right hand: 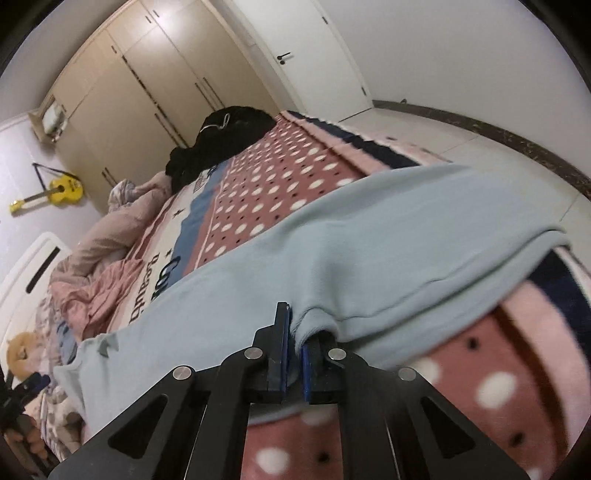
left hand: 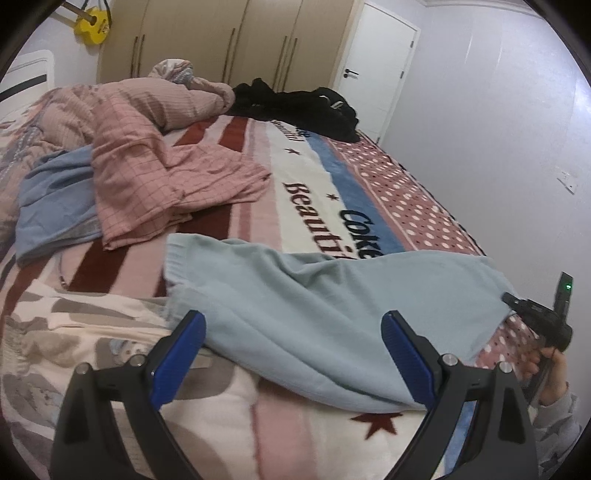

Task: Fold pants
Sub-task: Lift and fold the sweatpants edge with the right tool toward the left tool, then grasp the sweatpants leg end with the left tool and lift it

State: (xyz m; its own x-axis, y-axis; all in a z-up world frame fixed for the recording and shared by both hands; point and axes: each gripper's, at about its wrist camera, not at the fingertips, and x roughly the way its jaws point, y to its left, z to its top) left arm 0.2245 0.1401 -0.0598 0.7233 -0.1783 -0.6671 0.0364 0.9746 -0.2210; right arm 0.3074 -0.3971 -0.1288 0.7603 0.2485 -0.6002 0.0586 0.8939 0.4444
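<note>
Blanket lettering [left hand: 334,221] partly covered by the light blue pants [left hand: 314,306], pants edge pinched out of sight between the right gripper [right hand: 294,338] pads, yellow guitar [left hand: 92,23] cropped by the frame edge, black clothing heap [left hand: 295,107] too dark to identify, near polka-dot blanket [right hand: 498,387] blurred.

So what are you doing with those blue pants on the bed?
A person is folding the light blue pants, which lie spread across the blanket. The right tongs are pinched shut on the pants' edge. The left tongs are open over the other side, gripping nothing yet.
</note>
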